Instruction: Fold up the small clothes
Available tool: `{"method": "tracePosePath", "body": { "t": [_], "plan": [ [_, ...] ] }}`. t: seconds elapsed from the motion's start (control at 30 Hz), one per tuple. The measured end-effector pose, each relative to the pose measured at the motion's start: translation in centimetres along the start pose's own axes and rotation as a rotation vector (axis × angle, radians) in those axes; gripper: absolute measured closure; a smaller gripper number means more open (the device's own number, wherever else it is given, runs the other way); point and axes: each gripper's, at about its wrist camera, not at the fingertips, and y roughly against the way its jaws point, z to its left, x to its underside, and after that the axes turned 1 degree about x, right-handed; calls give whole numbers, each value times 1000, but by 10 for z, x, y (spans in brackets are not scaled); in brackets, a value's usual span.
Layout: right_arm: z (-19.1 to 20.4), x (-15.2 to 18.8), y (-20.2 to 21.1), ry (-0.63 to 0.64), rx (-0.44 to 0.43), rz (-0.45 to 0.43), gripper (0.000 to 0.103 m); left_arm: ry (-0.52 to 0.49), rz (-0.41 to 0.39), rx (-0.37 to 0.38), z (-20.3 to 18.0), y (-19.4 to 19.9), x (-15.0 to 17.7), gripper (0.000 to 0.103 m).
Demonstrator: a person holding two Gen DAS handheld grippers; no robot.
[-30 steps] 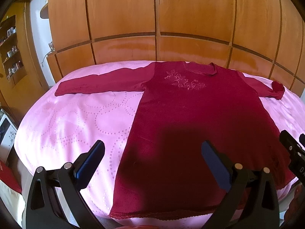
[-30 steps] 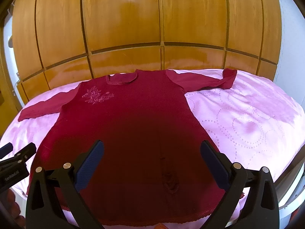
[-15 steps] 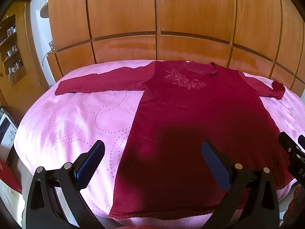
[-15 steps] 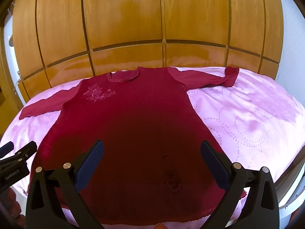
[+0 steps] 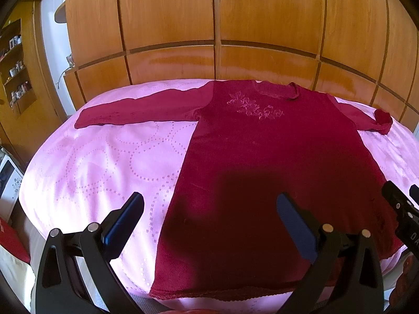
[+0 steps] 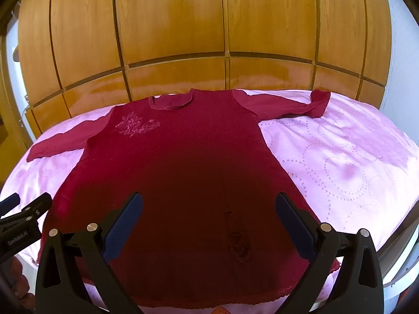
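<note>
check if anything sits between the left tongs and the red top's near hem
Nothing visible does. The left tongs hang open above the red top, which lies flat on the pink bedspread; only bare fabric lies ahead of them.

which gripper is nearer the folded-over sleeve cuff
Right. The right gripper hovers over the hem on the side of the curled cuff; the left gripper hovers over the opposite hem edge, farther from it.

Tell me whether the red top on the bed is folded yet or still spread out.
Spread out, not folded. The red top lies flat on the pink bedspread, both sleeves stretched sideways; only the right cuff is turned over.
</note>
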Motion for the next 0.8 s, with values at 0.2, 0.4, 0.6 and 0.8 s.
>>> {"method": "tracePosePath", "body": {
  "t": [0.2, 0.4, 0.6, 0.8],
  "plan": [
    [0, 0, -1, -4, 0, -3, 3, 2, 3, -2, 2, -1, 0, 2],
    [-8, 0, -9, -45, -10, 15, 3, 6, 52, 24, 4, -13, 0, 2],
    [-19, -3, -20, -43, -10, -1, 3, 27, 143, 109, 8, -34, 5, 2],
    [-52, -24, -48, -100, -47, -5, 3, 173, 228, 308, 28, -67, -2, 2]
  ]
}}
